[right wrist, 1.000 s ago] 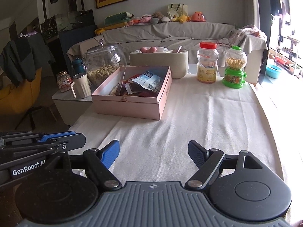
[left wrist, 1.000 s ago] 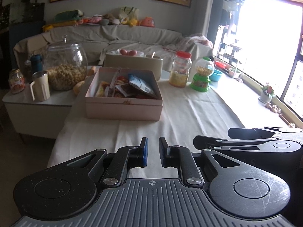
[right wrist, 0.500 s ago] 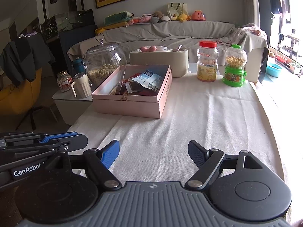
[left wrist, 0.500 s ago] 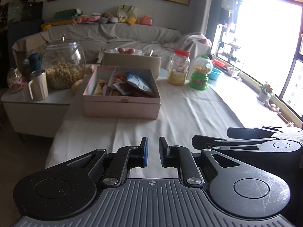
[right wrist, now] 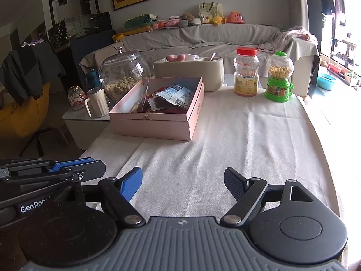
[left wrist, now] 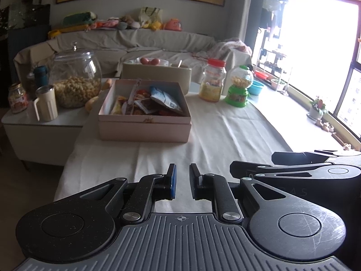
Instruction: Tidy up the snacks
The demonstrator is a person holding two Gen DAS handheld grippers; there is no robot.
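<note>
A pink box (left wrist: 144, 128) (right wrist: 155, 126) stands open on the white tablecloth (left wrist: 225, 140) (right wrist: 237, 146), holding several snack packets (left wrist: 164, 99) (right wrist: 176, 94). My left gripper (left wrist: 181, 180) hovers over the near table edge, jaws nearly shut with a narrow gap, holding nothing. It also shows in the right wrist view (right wrist: 74, 169) at the left. My right gripper (right wrist: 182, 180) is open and empty, well short of the box. Its body shows at the right of the left wrist view (left wrist: 315, 171).
Behind the box stand a beige container (right wrist: 189, 72), a red-lidded jar (right wrist: 246, 72) and a green candy dispenser (right wrist: 279, 76). A side table at the left bears a large glass jar (left wrist: 75, 79), a cream mug (left wrist: 46, 106) and a small jar (left wrist: 17, 94). A sofa (right wrist: 214, 36) lies beyond.
Both grippers have drifted slightly back from the box. Neither jaw opening has changed.
</note>
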